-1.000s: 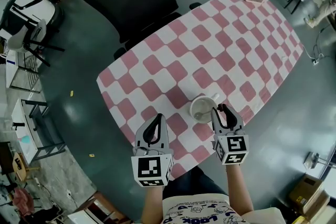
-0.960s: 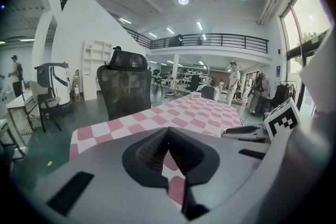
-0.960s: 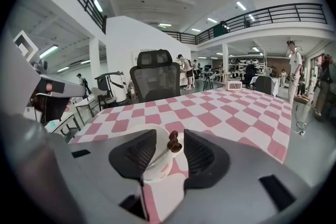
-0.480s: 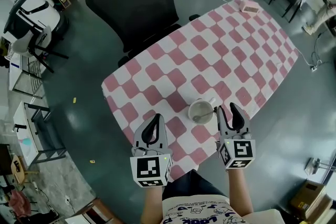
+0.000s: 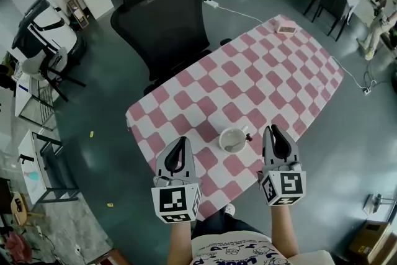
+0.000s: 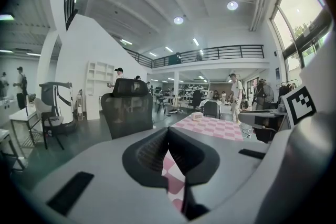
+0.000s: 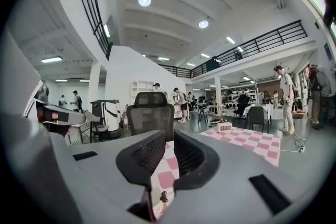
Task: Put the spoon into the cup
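pink-and-white checked counter (image 5: 205, 102) is standing on a dark grey floor (image 5: 105, 133), a black office chair (image 5: 162, 15) sitting at its far side. the white cup (image 5: 233, 140) near the front edge is holding the spoon (image 5: 236, 146). left tool (image 5: 183, 142) is hovering closed and empty; right tool (image 5: 273, 131), also empty, has just been closing to a narrow slit.

The pink-and-white checked counter (image 5: 248, 80) is seen running away to the far right; a white cup (image 5: 233, 140) is set by its near edge, a small box (image 5: 286, 29) at the far end.
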Tool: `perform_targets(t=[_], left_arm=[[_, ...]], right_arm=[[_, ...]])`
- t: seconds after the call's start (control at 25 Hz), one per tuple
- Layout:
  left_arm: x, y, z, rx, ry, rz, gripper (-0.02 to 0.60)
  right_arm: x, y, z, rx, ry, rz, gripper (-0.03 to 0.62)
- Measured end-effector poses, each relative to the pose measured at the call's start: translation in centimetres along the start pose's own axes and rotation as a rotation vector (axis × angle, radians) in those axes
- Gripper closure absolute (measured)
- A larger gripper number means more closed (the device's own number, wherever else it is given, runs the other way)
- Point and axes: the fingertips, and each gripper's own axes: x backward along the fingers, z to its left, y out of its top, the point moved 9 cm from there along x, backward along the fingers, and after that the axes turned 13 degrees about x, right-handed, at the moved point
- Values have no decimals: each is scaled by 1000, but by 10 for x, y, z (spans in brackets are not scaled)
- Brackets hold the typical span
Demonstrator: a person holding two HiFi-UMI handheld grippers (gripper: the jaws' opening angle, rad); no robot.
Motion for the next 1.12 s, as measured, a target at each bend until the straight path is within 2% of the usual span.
perform_targets(t=[0.44,1.12], left_arm=[[32,35,-27,-27,-29,-107,568],[67,69,-59,-65,-73,-225,568]], right_arm=[[41,48,-15,15,-47,-119,566],[82,87,-25,46,-72,-216,579]])
